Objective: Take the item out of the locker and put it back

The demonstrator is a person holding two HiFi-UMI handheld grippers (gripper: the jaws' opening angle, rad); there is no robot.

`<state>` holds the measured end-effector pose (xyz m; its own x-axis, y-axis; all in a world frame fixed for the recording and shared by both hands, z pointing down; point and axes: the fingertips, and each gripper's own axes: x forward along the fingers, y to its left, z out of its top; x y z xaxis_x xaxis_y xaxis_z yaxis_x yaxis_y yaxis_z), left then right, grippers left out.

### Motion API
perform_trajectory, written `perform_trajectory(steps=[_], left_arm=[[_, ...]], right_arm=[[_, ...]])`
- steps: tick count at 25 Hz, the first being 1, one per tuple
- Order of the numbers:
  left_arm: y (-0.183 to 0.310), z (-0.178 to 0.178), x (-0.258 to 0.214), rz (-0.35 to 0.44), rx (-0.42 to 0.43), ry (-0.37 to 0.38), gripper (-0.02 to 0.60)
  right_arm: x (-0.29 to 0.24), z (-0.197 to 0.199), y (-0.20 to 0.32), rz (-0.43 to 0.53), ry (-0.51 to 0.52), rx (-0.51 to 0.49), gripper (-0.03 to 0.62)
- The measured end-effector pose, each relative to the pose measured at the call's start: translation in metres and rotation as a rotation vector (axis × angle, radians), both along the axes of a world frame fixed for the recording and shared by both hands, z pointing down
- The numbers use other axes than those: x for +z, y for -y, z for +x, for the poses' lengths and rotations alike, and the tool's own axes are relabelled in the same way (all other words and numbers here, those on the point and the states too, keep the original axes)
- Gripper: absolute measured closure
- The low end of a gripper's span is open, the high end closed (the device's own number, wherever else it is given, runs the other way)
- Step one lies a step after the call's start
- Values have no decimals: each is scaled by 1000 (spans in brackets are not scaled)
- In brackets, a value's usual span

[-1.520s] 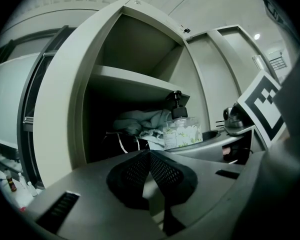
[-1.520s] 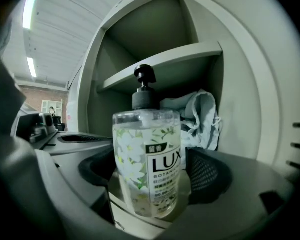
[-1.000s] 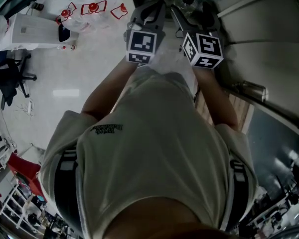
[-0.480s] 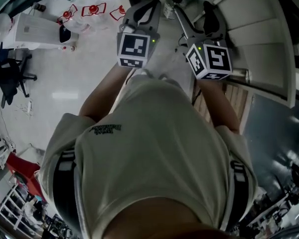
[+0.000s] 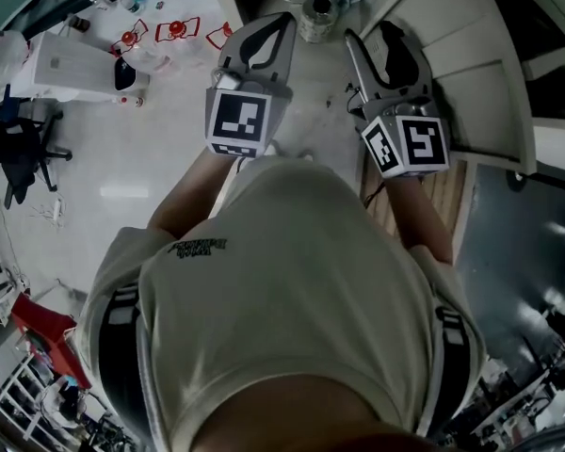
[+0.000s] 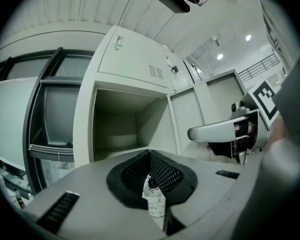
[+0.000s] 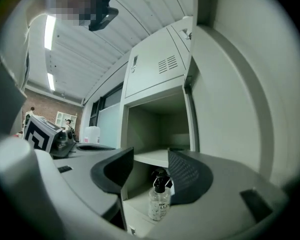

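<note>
spray bottle (image 7: 159,204): clear body, black trigger head, pale label. It stands upright in the lower open compartment of the locker (image 7: 155,69), near the front edge and just under the shelf (image 7: 157,158).
bottle label: some dark print on it, too small to read.
left tool (image 6: 149,154): jaws shut with the pad tips meeting, nothing gripped. The bottle only shows through the gap behind the tips, lower down and not touched.
right tool (image 7: 151,151): jaws about half apart and have just been closing. Nothing sits between the pads. The bottle shows in the gap but stands further off inside the locker, clear of both pads.
tool pose: both held level, side by side and apart, facing the locker. In the head view the bottle sits beyond and between them.
locker front: pale metal, with two open compartments stacked. The closed door above has vent slots (image 7: 169,64) and a small lock. No readable writing.
open door (image 7: 230,109): swung out at the right of the compartments.
left marker cube (image 5: 237,122): black-and-white square pattern, no letters.
right marker cube (image 5: 407,145): same kind of pattern on two visible faces.
shirt (image 5: 282,290): pale, with a short line of dark print (image 5: 200,245) too small to read.
</note>
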<state>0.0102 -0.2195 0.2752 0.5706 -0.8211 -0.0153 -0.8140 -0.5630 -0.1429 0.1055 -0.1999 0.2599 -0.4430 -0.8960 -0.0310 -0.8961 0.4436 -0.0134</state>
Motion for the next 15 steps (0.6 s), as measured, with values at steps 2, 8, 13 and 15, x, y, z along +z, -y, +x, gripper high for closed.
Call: perform_trajectory(steps=[2,8,13,15], left_arm=[[-6,-1,-3,16,-9,24,568],[-22,-3,7,16,-20,86,566],[-28,-3,14,-2,-4,84,566],[-29,-5,15,-7,-4,85,566]], right_arm=[[2,2,-4,7,4,-5,400],[9,4,-18,35,14,28,586],[21,-5,-29,26,9,18,591],[24,-11,-32,16,6,7,591]])
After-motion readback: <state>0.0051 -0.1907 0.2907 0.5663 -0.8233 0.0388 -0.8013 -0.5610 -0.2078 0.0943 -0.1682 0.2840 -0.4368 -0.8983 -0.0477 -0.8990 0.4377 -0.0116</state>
